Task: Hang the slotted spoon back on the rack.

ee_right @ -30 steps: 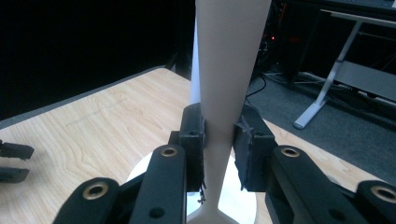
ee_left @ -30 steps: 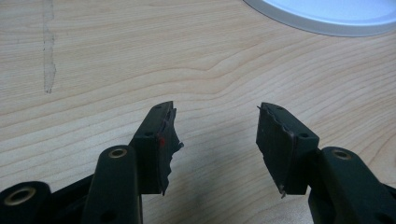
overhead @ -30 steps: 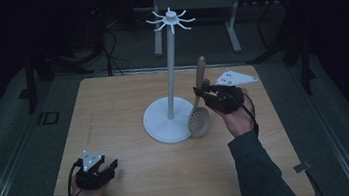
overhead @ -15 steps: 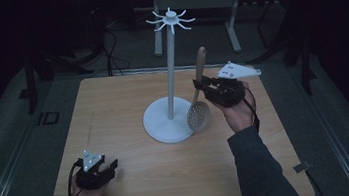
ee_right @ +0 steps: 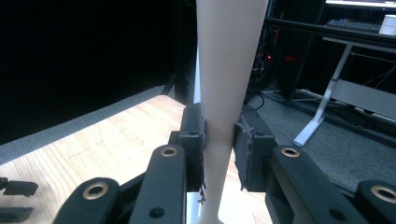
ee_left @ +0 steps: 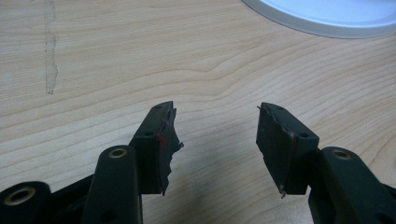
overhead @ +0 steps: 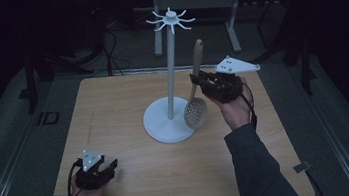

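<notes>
Bench [overhead: 114, 115]: wooden top, carrying a white rack [overhead: 169, 73], a tall pole on a round base with a crown of hooks at its head. The rack stands where it stood a second ago.

Right gripper [overhead: 201, 82]: the change is here. Against the earlier high views it has risen, and the spoon [overhead: 196, 105] has come up with it. The spoon's perforated bowl, which lay low by the base, now hangs over the base's right edge, seemingly off the surface, and the handle tip stands higher beside the pole (short of the hooks). In the right gripper view the jaws are clamped on the pale handle [ee_right: 224, 93], one pad on each side, with the handle running upright between them.

Left gripper [overhead: 93, 171]: unmoved at the near left corner of the bench, resting there. The left gripper view shows its jaws apart over bare wood, with nothing between them.

Assessment: the spoon is lifted and secure, and the work appears to be hanging it. It is likely about midway, as further height is needed to reach a hook.
</notes>
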The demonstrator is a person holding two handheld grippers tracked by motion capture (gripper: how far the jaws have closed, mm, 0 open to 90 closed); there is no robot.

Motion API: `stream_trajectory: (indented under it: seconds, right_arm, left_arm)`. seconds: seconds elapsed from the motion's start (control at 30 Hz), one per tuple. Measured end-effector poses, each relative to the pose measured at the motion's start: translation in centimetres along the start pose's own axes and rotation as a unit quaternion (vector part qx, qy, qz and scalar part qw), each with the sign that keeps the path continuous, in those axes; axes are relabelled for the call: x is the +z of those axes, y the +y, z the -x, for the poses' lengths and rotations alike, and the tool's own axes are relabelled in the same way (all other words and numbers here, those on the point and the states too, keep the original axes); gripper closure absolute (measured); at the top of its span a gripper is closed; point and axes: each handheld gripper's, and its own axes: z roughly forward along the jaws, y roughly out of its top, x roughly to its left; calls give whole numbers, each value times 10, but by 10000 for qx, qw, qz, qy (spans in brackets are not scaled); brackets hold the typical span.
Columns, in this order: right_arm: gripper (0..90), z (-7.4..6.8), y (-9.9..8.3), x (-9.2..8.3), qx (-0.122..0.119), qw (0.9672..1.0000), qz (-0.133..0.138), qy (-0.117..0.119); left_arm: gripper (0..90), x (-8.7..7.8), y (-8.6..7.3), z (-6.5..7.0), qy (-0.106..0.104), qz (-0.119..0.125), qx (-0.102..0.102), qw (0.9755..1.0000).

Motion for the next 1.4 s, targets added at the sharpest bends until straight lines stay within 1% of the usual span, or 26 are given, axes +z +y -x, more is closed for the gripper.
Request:
stream_trajectory:
  seconds: [0.43,0.6,0.63,0.9,1.03,1.4]
  right_arm:
    - [745,4,16,8,80,9999,-31,-54]
    - [745,5,21,11,165,9998,5,-74]
    - [744,5,22,11,139,9999,13,-73]
    - [745,4,28,16,113,9999,-67,-65]
    - [744,5,30,19,137,9998,-117,-79]
    - [744,7,33,28,153,9995,-274,-7]
  left_arm:
    - [471,0,0,0,-4,4,-4,10000]
    - [470,0,0,0,-2,-5,3,10000]
    - [471,0,0,0,-1,-4,-1,10000]
    - [470,0,0,-1,-4,1,-6,10000]
    - [470,0,0,0,-5,3,2,10000]
    - [470,-1,-1,-1,5,-17,-12,10000]
